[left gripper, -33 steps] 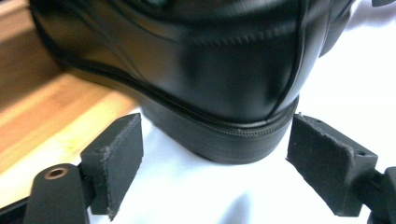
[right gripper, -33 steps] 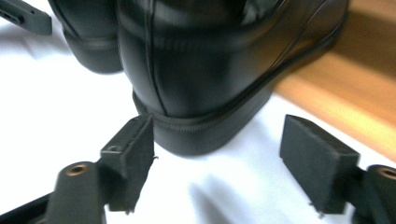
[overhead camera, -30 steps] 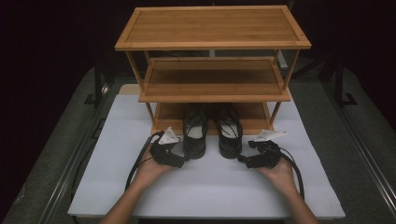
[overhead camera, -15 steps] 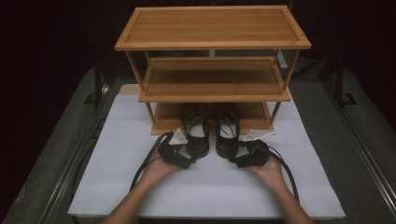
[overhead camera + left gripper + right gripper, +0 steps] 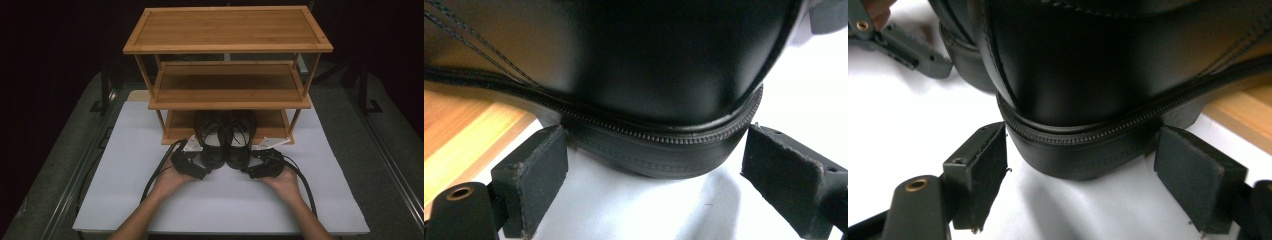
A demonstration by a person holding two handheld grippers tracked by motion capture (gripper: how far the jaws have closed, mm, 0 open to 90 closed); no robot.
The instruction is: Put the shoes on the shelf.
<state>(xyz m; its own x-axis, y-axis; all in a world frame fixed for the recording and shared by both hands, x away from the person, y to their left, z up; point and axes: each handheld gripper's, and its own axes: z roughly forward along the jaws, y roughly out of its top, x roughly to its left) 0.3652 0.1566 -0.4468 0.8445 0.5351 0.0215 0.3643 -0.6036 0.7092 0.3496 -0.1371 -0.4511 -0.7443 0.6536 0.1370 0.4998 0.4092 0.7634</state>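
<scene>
Two black leather shoes stand side by side, heels toward me, half on the bottom shelf of a bamboo shoe rack (image 5: 227, 30). My left gripper (image 5: 194, 168) is open at the heel of the left shoe (image 5: 211, 140). In the left gripper view that heel (image 5: 659, 75) sits between the gripper's (image 5: 656, 150) spread pads (image 5: 531, 175). My right gripper (image 5: 257, 169) is open at the right shoe (image 5: 239, 141). Its pads (image 5: 1198, 175) flank that heel (image 5: 1088, 70), with the gripper (image 5: 1083, 142) not closed on it.
The three-tier rack stands on a white mat (image 5: 125, 175) over a grey table. Its upper two shelves are bare. Cables trail from both grippers back toward my forearms. In the right gripper view, the left gripper (image 5: 898, 40) shows at the upper left beside the other shoe.
Both hands have moved inward and forward, bringing each open gripper from beside the shoes up to the heels. The shoes sit slightly closer together.
</scene>
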